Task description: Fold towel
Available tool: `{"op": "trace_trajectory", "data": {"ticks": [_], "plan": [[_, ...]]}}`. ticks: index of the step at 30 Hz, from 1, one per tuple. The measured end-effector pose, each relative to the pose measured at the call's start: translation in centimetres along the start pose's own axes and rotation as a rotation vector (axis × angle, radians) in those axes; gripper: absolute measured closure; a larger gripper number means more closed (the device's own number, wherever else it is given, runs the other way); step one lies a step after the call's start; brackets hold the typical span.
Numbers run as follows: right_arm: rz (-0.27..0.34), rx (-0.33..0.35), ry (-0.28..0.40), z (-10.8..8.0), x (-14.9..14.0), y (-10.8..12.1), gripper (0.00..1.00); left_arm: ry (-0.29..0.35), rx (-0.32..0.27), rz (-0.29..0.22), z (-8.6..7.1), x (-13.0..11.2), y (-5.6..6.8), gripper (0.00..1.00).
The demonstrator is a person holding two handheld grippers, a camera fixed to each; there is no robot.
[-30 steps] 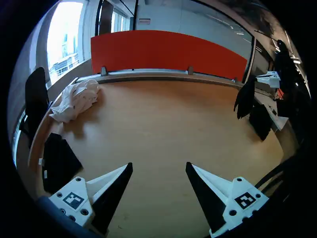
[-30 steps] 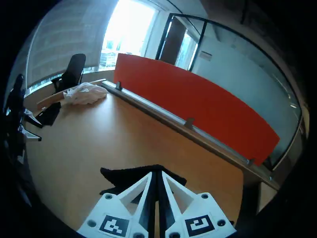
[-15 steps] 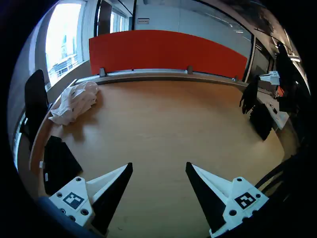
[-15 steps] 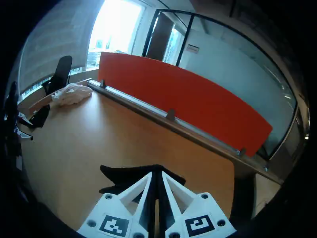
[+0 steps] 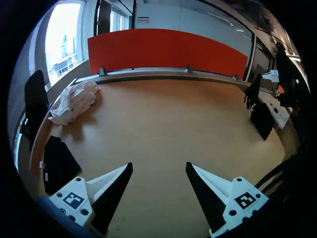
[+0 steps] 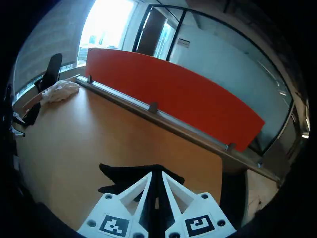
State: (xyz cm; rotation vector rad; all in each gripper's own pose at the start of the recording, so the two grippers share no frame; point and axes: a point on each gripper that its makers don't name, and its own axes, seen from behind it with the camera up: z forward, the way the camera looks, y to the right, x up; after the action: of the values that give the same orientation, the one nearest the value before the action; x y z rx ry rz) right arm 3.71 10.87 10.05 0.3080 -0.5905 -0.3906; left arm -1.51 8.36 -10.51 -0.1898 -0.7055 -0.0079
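Down at the bottom centre of the right gripper view, the right gripper (image 6: 157, 174) has its two white fingers pressed together, pinching a black towel (image 6: 123, 175). The cloth spreads in a dark, ragged-edged patch to both sides of the fingertips, more of it to the left. Behind it the wooden table (image 6: 79, 135) runs toward the upper left of the frame. An orange divider (image 6: 174, 97) stands along its far edge, crossing the picture from upper left to right.

Near the upper left, a crumpled white cloth (image 6: 59, 90) lies on the far end of the table, and an office chair (image 6: 49, 73) stands just beyond it under a bright window (image 6: 105, 23).

At the bottom of the left gripper view, the left gripper (image 5: 158, 164) holds its fingers spread wide apart with nothing between them, above bare wood. The white cloth sits at the upper left, well apart from this gripper. A black flat item (image 5: 59, 160) lies at the table edge in the lower left.

At the far right of that view the right gripper shows small and white, with the black towel hanging below it. I cannot tell whether its lower end touches the table. A second dark flat piece (image 5: 261, 119) lies just below it.
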Motion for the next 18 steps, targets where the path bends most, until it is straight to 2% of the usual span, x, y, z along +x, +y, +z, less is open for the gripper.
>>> {"op": "trace_trajectory", "data": {"ticks": [11, 18], "plan": [[0.019, -0.040, -0.033, 0.5, -1.4, 4.1, 0.96, -0.007, 0.006, 0.007, 0.2, 0.1, 0.5, 0.00], [0.033, -0.052, -0.049, 0.4, -2.5, 5.2, 0.96, -0.007, 0.006, 0.012, 0.4, 0.3, 0.9, 0.00]]}}
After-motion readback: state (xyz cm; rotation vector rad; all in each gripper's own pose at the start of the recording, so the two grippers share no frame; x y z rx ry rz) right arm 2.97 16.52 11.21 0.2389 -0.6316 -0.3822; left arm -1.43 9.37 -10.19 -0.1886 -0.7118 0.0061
